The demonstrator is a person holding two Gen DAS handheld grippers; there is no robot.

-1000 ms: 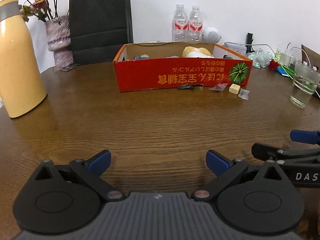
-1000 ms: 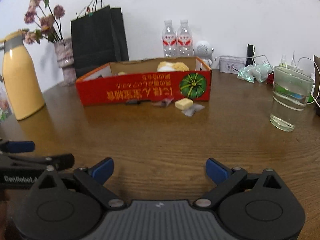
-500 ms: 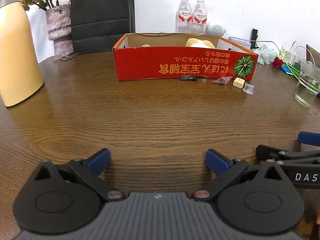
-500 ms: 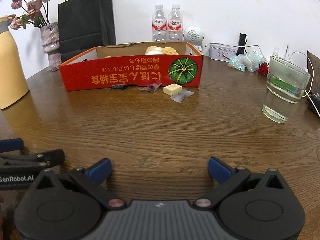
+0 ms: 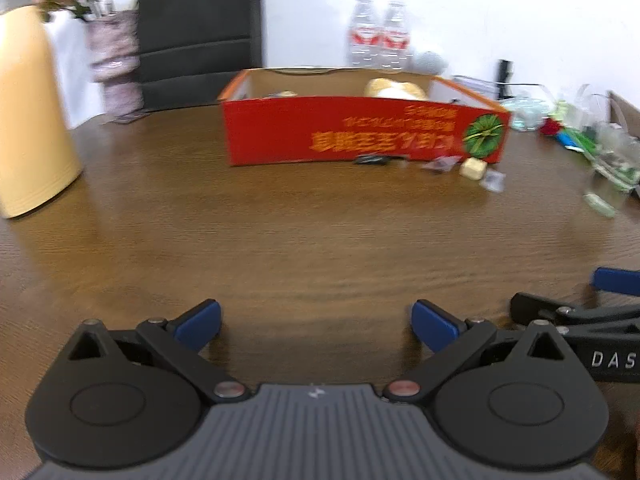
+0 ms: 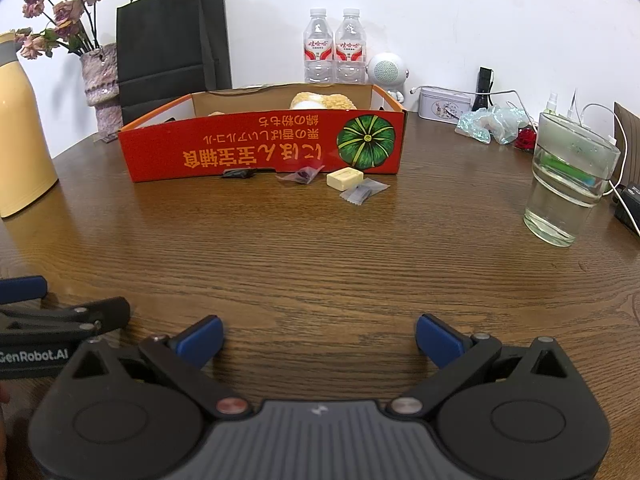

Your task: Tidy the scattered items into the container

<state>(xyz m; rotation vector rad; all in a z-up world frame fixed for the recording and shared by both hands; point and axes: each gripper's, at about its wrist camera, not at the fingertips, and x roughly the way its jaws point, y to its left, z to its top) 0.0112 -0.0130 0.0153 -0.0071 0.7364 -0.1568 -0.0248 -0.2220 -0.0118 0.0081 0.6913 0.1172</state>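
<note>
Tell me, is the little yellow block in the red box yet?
Not yet. The yellow block lies on the table, outside the red box, near its front wall.

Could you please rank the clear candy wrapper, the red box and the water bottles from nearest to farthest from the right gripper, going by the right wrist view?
From the right gripper:
1. Clear candy wrapper, on the table, slightly right.
2. Red box, just behind it, centre-left.
3. Water bottles, by the wall.

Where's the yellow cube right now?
In the right wrist view the yellow cube lies on the table just in front of the red box, below its green pumpkin picture, between two small wrapped candies.
</note>
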